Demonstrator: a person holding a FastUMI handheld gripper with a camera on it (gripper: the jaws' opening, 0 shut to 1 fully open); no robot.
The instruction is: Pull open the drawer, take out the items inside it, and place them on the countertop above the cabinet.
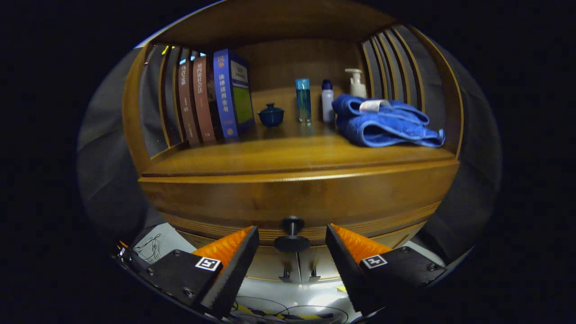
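Fingers of the gripper (292, 240) are standing apart, one on each side of the knob (292, 234) without touching it. The knob is sticking out of the drawer (297, 198), which is sitting shut. Above the knob, on the countertop (270, 155), a blue towel (387, 123), bottles (303, 100), a little pot (271, 115) and books (211, 99) are resting.

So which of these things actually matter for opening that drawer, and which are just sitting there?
Part of the job:
- drawer, shut
- its knob, between the fingers of the open claw, not gripped
- countertop above it

Just lying about:
- books
- small lidded pot
- blue bottle
- white bottle
- pump bottle
- folded blue towel
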